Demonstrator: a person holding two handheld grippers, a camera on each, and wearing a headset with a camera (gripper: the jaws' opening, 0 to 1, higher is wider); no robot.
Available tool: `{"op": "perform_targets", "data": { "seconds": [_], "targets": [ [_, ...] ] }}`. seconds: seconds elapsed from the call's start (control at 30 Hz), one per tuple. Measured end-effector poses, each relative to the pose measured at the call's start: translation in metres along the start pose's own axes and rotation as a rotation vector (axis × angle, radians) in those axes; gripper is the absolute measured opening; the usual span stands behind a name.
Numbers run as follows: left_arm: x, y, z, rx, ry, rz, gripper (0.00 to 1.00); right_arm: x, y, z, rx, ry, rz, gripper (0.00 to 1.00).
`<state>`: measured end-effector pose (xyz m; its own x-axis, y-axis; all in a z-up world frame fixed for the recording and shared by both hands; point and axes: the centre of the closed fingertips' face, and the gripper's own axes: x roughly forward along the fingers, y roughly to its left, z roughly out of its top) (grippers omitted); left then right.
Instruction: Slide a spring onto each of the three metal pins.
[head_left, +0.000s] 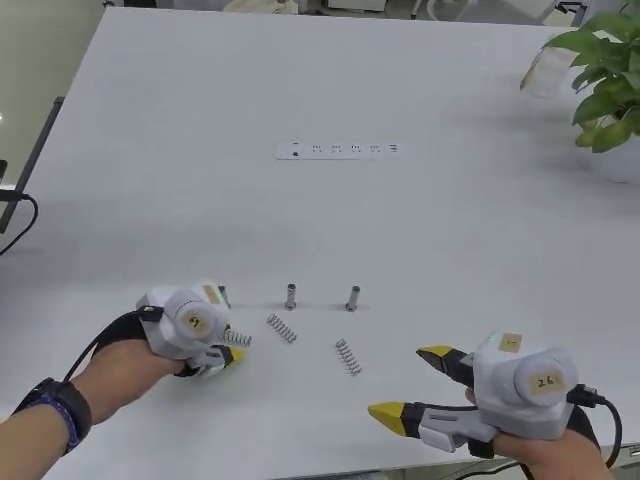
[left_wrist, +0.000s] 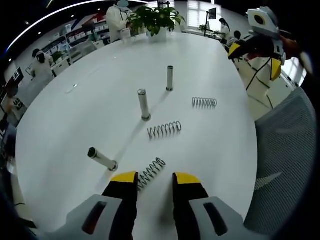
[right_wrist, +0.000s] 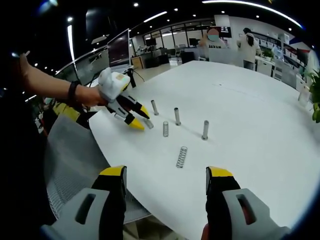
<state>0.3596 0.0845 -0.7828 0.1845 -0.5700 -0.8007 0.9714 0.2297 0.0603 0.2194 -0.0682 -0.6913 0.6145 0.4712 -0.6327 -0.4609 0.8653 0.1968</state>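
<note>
Three short metal pins stand in a row on the white table: one (head_left: 222, 296) half hidden behind my left gripper, a middle one (head_left: 291, 296) and a right one (head_left: 352, 298). All three are bare. In front of them lie three springs. The left spring (head_left: 237, 339) (left_wrist: 151, 171) lies at the yellow tips of my left gripper (head_left: 225, 358) (left_wrist: 155, 178), whose jaws stand apart on either side of the spring's near end. The other springs (head_left: 282, 327) (head_left: 348, 356) lie loose. My right gripper (head_left: 410, 382) (right_wrist: 166, 173) hovers wide open near the table's front edge, holding nothing.
A white power strip (head_left: 337, 150) lies mid-table beyond the pins. At the far right stand a potted plant (head_left: 605, 80) and a clear jar (head_left: 548, 70). A dark cable (head_left: 15, 215) hangs off the left edge. A grey mesh chair (left_wrist: 285, 150) sits at the front edge.
</note>
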Motion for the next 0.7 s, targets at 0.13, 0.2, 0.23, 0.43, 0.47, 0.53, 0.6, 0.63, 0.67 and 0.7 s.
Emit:
{"op": "perform_targets", "data": {
  "seconds": [0.13,0.2,0.23,0.43,0.47,0.53,0.6,0.63,0.67,0.7],
  "targets": [
    [-0.001,0.000,-0.002,-0.003,0.009,-0.003,0.19,-0.001,-0.001,0.000,-0.001,0.001,-0.003,0.63],
    [-0.002,-0.001,-0.004,-0.001,0.013,-0.003,0.18,-0.001,-0.001,0.001,0.001,-0.001,-0.002,0.63],
    [-0.002,-0.001,-0.005,-0.004,0.015,-0.005,0.18,-0.001,-0.001,0.001,0.000,-0.002,-0.002,0.63],
    [-0.005,-0.002,-0.018,-0.011,0.045,-0.008,0.17,0.000,0.001,0.001,-0.003,0.000,0.001,0.63],
    [-0.005,-0.001,-0.019,-0.018,0.047,-0.009,0.16,0.000,0.001,0.001,-0.003,0.003,0.001,0.63],
    [-0.006,-0.002,-0.021,-0.018,0.054,-0.006,0.15,0.001,0.001,0.000,-0.006,0.004,0.003,0.63],
    [-0.006,-0.003,-0.021,-0.031,0.050,-0.008,0.14,0.001,0.002,0.001,-0.007,0.005,0.005,0.63],
    [-0.006,-0.003,-0.022,-0.036,0.051,-0.008,0.13,0.001,0.002,0.001,-0.008,0.004,0.005,0.63],
    [-0.006,-0.004,-0.022,-0.049,0.052,-0.010,0.13,0.001,0.002,0.001,-0.008,0.004,0.005,0.63],
    [-0.006,-0.005,-0.023,-0.068,0.052,-0.018,0.11,0.001,0.002,0.002,-0.008,0.004,0.006,0.63]
  ]
}}
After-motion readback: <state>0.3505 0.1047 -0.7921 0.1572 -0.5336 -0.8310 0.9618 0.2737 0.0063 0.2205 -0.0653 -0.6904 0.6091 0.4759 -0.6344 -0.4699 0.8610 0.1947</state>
